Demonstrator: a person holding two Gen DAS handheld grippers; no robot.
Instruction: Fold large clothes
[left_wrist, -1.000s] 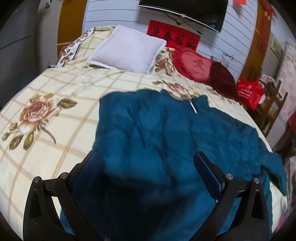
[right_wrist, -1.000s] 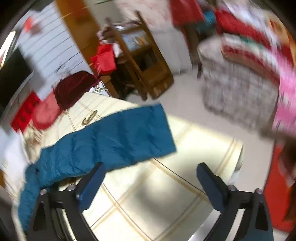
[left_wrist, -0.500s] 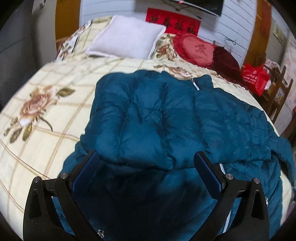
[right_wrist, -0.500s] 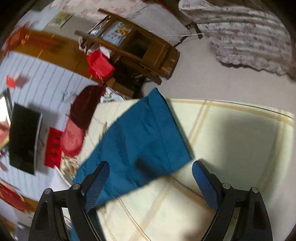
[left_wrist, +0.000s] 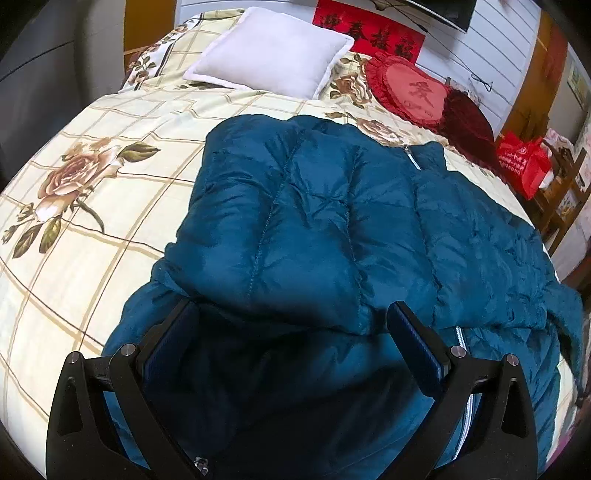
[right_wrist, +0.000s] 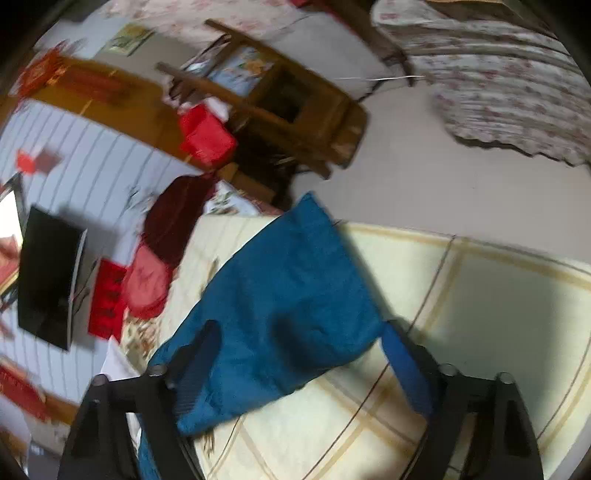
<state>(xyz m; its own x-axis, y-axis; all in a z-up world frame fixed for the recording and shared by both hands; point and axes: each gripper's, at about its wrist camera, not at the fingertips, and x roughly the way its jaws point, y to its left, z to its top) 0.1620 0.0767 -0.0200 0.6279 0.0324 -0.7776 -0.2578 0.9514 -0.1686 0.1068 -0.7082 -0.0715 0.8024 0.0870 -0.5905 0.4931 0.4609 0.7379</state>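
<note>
Left wrist view looks along the bed (left_wrist: 110, 206), whose cream checked cover carries rose prints, and the teal quilted jacket (left_wrist: 332, 229) lies spread over it. The jacket's long axis runs from the near edge of the bed toward the white pillow (left_wrist: 269, 48) at the head, with its collar and zip top (left_wrist: 412, 157) pointing that way and leaning toward the red heart cushion (left_wrist: 413, 92) beside the pillow. 1 quilted panel is folded over the jacket's body, its free edge lying across the width just ahead of the left gripper (left_wrist: 291, 332). That gripper's 2 fingers (left_wrist: 413, 347) stand wide apart above the darker near part of the jacket, gripping nothing. A red bag (left_wrist: 524, 166) sits off the bed, past the dark red cushion (left_wrist: 469, 118).

Right wrist view is blurred. A sleeve (right_wrist: 280, 306) of the jacket stretches over the cream cover, its long axis running from the right gripper (right_wrist: 299, 350) toward the wooden chair (right_wrist: 280, 110) on the floor beyond the bed. The fingers (right_wrist: 406, 365) there are spread wide with the sleeve's near end between them; whether either pad touches the cloth cannot be told.
</note>
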